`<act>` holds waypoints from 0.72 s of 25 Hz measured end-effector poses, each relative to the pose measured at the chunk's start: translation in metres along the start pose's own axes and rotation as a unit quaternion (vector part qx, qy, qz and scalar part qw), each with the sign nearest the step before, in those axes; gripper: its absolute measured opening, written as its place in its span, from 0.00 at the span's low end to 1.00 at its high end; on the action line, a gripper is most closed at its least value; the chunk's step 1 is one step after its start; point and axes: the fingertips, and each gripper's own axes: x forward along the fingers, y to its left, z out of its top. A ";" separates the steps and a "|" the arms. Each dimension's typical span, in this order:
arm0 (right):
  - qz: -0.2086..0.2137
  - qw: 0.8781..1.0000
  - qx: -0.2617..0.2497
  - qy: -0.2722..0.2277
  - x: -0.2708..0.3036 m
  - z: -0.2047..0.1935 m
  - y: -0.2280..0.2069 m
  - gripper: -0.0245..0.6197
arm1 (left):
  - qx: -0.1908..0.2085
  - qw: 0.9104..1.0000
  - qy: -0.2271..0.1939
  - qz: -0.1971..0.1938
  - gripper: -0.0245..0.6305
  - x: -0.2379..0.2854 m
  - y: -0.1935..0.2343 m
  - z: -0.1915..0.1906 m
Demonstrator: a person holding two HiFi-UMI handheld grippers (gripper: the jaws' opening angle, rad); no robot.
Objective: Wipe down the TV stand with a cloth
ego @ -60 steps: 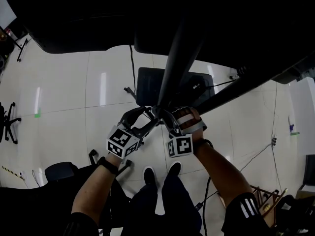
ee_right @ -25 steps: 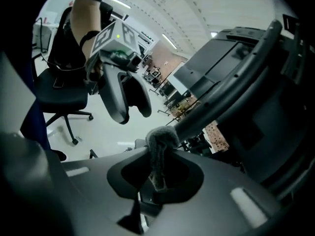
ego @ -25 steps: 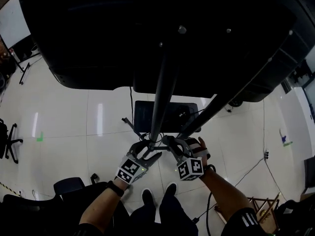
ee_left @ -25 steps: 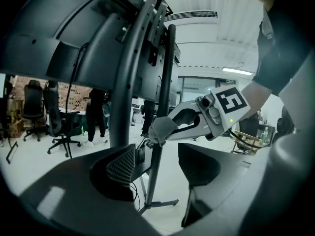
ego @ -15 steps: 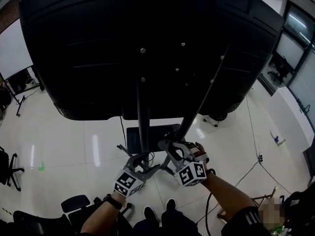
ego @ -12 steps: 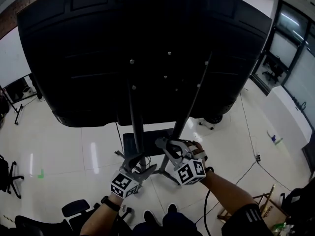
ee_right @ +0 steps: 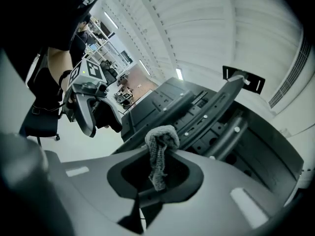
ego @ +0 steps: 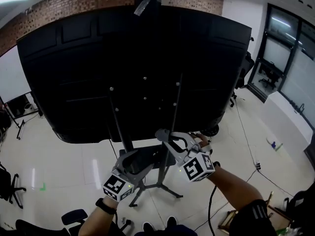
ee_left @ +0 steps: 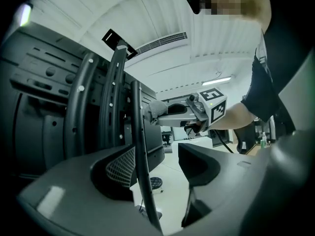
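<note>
Left gripper [ee_left: 158, 167]: jaws apart, thin bar [ee_left: 139, 151] of the TV stand [ego: 175, 107] passing between them, unpinched. Right gripper [ee_right: 155, 178]: clamped on the cloth [ee_right: 158, 149], close by an upright; contact unclear. Cloth looks soft, limp and light; best gripped at the bunched middle. Stand looks rigid. TV [ego: 142, 68] beyond.

Head view faces forward; both gripper views closely share the stand [ee_left: 138, 149].

The cloth [ee_right: 158, 146] is grey, rough, looped terry fabric. The TV stand posts [ee_left: 138, 166] are smooth dark metal with a dull sheen, and the TV back [ego: 147, 58] above them is matt black plastic. The floor [ego: 74, 156] beneath the stand is glossy pale tile.
</note>
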 end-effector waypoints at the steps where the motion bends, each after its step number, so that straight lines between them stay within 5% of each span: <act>1: -0.007 1.000 0.001 -0.003 -0.005 0.004 -0.014 0.11 | 0.002 1.000 -0.007 0.001 0.49 0.006 -0.001 0.014; 9: -0.029 0.998 0.033 -0.055 -0.034 0.037 -0.126 0.11 | 0.058 0.998 -0.034 0.003 0.48 0.047 -0.003 0.102; 18: -0.042 0.996 0.009 -0.082 -0.021 0.053 -0.214 0.11 | 0.119 0.992 -0.044 0.013 0.48 0.087 0.001 0.170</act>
